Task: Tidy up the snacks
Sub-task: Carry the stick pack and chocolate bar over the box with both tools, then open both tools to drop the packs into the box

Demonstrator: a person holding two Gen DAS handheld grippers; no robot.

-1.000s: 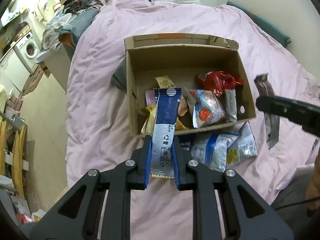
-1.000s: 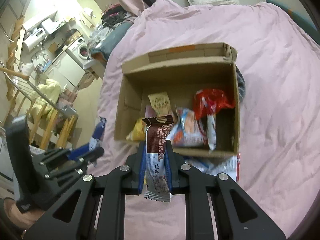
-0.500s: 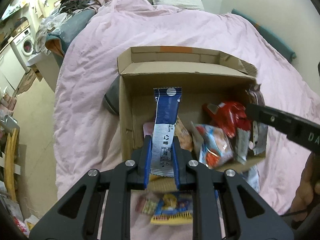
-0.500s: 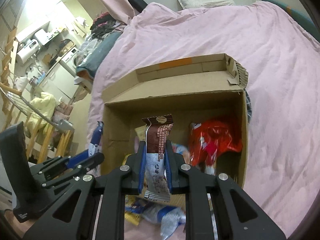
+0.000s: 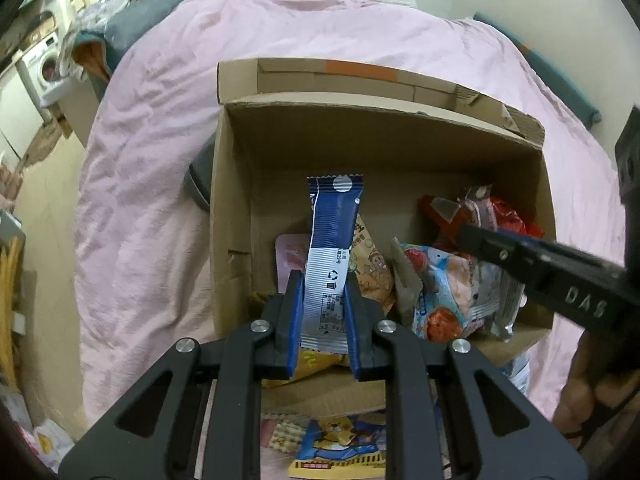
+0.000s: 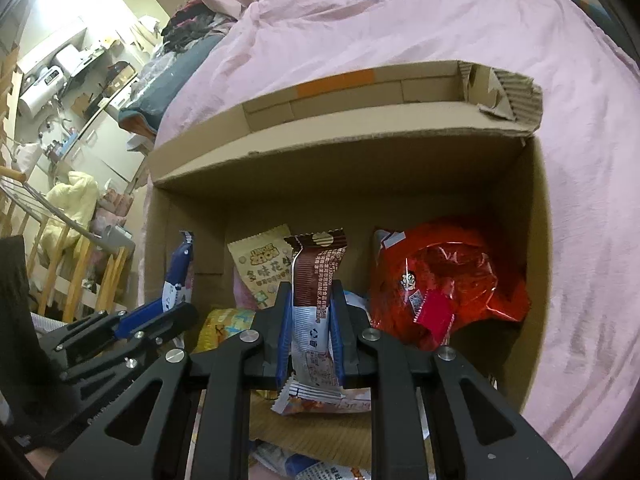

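Two snack bars were in play, one per gripper. Left gripper (image 5: 323, 320), bottom centre of left wrist view, had its fingers clamped on a blue-and-white bar wrapper (image 5: 334, 240): navy upper half, silver-white lower half w/ barcode and recycling mark, crimped top edge, standing upright. Right gripper (image 6: 310, 334), bottom centre of right wrist view, was clamped on a brown-and-white bar wrapper (image 6: 316, 280): brown top w/ small print, white lower part, serrated top.

Both bars sat over the open cardboard box (image 5: 232, 216) on the pink duvet (image 5: 152, 128), mid-frame. Inside the box: red crinkly bag (image 6: 448, 280) at right, beige peanut packet (image 6: 260, 264) toward the back, blue-and-red puffed pack (image 5: 444, 280) centre-right in left view. More packets lay on the duvet below the box's near wall, incl. a blue-yellow one (image 5: 340, 448) at bottom of left view.

Vs. 1 s earlier: box filled far more of both frames; both grippers had come closer and lower, bar tips now inside the box outline. Packets outside the box, formerly right of centre in left view, were now at the bottom edge under the gripper. Right gripper's fingers, seen at right of left view, had shifted from beside the box to over its contents. Grip on both bars was unchanged.
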